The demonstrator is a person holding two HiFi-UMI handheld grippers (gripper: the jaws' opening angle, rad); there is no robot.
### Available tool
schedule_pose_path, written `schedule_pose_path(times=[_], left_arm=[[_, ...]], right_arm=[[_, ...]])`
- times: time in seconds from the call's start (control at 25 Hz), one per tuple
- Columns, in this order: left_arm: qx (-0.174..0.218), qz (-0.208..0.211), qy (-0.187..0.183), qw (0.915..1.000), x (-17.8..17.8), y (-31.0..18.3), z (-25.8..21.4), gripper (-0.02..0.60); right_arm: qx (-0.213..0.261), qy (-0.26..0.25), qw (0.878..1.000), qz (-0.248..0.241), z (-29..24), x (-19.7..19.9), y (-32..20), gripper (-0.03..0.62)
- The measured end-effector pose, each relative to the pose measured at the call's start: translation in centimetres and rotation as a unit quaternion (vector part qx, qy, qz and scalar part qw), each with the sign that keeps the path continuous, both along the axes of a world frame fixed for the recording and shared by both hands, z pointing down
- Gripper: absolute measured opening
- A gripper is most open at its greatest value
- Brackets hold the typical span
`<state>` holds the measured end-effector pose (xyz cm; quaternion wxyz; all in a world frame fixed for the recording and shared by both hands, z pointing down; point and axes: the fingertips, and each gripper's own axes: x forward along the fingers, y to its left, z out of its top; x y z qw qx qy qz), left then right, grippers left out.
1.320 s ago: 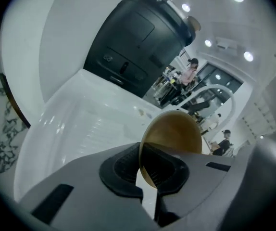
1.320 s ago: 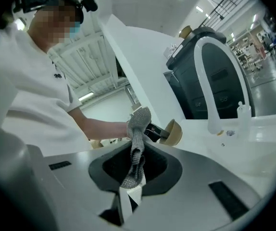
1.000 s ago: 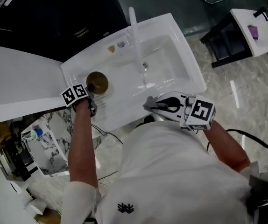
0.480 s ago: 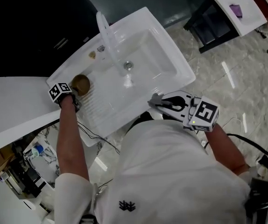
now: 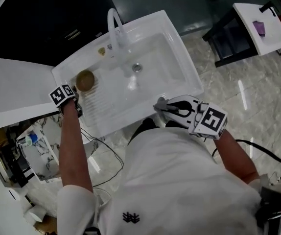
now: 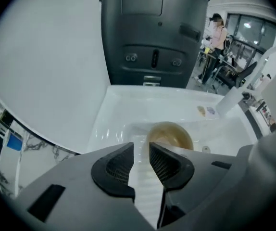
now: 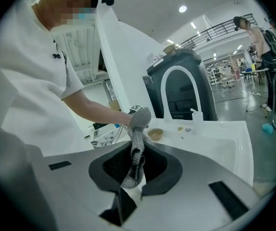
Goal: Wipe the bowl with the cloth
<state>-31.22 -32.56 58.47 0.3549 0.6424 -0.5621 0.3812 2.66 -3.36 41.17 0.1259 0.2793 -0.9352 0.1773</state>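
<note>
left gripper [image 6: 142, 153]: jaws just been opening, nothing between them
right gripper [image 7: 137, 166]: pinching cloth [image 7: 139, 124]
bowl [image 5: 84, 80]: on sink [image 5: 179, 62] drainboard, just beyond left gripper

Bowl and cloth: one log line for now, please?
brown round bowl: on white sink drainboard | left tool: jaws just opened, nothing between | right tool: shut on grey knitted cloth

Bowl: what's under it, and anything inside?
The bowl stands on the ribbed drainboard. Its inside looks empty. The patch directly beneath is hidden by the bowl.
</note>
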Motion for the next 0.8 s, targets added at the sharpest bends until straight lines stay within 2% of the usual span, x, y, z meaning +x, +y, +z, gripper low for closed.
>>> schedule_pose_path(times=[0.08,0.16,0.32,0.48,0.56,0.68,0.8], left_arm=[[0.067,0.014,0.035,0.9971,1.6,1.8,-3.1,0.090],[0.125,0.033,0.097,0.9869,4.3,4.7,-6.1,0.026],[0.186,0.071,0.167,0.9658,9.5,13.7,-10.5,0.012],[0.176,0.142,0.210,0.9513,16.9,23.8,-12.5,0.012],[0.170,0.161,0.231,0.9445,19.9,27.9,-13.4,0.011],[0.165,0.184,0.270,0.9304,22.9,33.1,-14.6,0.012],[0.171,0.223,0.289,0.9152,24.3,36.8,-16.0,0.012]], right_arm=[[0.002,-0.002,1.000,-0.024,0.0,0.3,0.4,0.043],[-0.005,-0.003,0.999,-0.047,0.3,0.8,0.8,0.043],[-0.006,-0.012,0.996,-0.092,1.1,1.7,0.5,0.043],[-0.010,-0.014,0.994,-0.109,2.4,1.4,1.1,0.043],[-0.008,-0.010,0.993,-0.120,2.6,0.8,1.8,0.043],[0.011,-0.004,0.991,-0.137,1.8,-1.0,3.5,0.043],[0.046,0.033,0.987,-0.154,1.4,-3.0,5.6,0.043]])
